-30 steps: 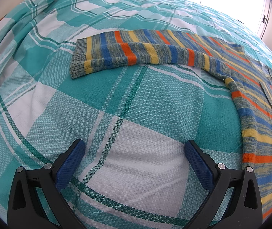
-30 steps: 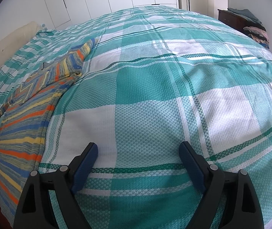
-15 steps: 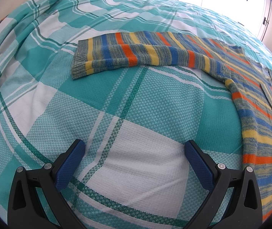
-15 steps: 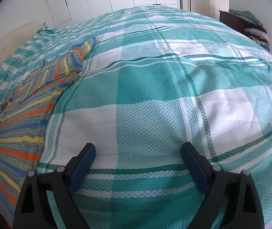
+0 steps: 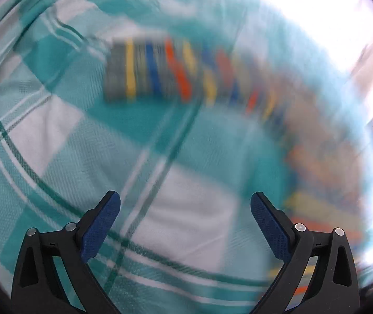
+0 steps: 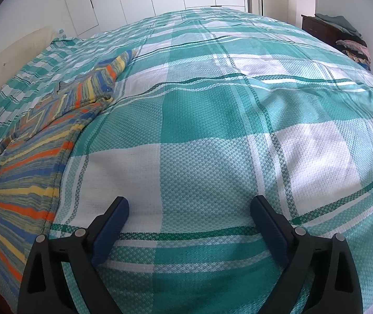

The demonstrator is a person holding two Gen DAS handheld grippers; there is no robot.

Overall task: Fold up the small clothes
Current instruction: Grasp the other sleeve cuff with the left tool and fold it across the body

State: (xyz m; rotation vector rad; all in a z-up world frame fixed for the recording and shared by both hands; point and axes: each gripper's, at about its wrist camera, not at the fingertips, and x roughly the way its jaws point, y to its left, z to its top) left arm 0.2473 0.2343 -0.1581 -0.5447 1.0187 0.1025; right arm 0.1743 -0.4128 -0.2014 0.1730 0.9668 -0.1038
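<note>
Teal plaid bedspread (image 6: 212, 136), striped knit sweater (image 6: 29, 172) lying flat, sleeve (image 5: 160, 73) outstretched

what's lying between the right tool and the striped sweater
Only bare checked bedspread separates the right tool from the striped sweater, seen in the right wrist view.

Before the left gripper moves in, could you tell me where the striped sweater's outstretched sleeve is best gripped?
Grip the sleeve at its grey cuff end, coming in from the open bedspread beside it. The sleeve lies flat and straight, and the cuff is its free edge, so it should lift and fold over the sweater body. The left gripper is open and empty.
</note>
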